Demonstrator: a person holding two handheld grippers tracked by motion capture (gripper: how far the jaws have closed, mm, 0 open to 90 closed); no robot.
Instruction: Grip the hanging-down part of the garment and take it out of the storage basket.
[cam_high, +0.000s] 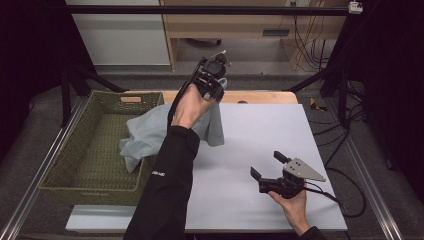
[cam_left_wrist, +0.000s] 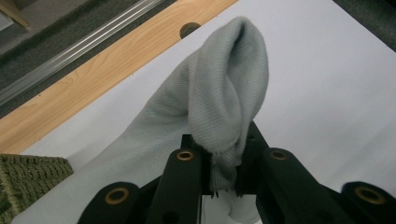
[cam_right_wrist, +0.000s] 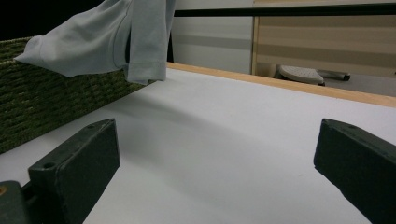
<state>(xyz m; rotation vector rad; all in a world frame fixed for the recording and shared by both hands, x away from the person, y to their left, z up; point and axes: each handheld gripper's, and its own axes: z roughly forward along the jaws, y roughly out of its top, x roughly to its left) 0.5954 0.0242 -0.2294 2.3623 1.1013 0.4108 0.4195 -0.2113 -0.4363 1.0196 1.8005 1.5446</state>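
I see my left gripper (cam_high: 214, 80) raised above the far edge of the table (cam_high: 260, 135), its jaws clenched on a bunched fold of the pale grey garment (cam_high: 150, 132). In the left gripper view the knit cloth (cam_left_wrist: 224, 98) is pinched between the two black jaws and bulges out beyond them in a rounded hump. From that grip the garment hangs down and trails toward the woven green basket (cam_high: 75, 165), which sits at the left side of the table; part of the cloth lies draped over the basket's near-side rim and down into it, while another flap hangs over the white table surface just beside the basket. In the right gripper view the garment (cam_right_wrist: 107, 37) hangs above the basket wall (cam_right_wrist: 42, 107), a hemmed edge dangling close to the tabletop.

My right gripper (cam_high: 270, 167) hovers low over the table, well apart from the basket and on the side away from it, jaws spread wide with nothing between them; the bare white surface (cam_right_wrist: 224, 154) lies between its pads.
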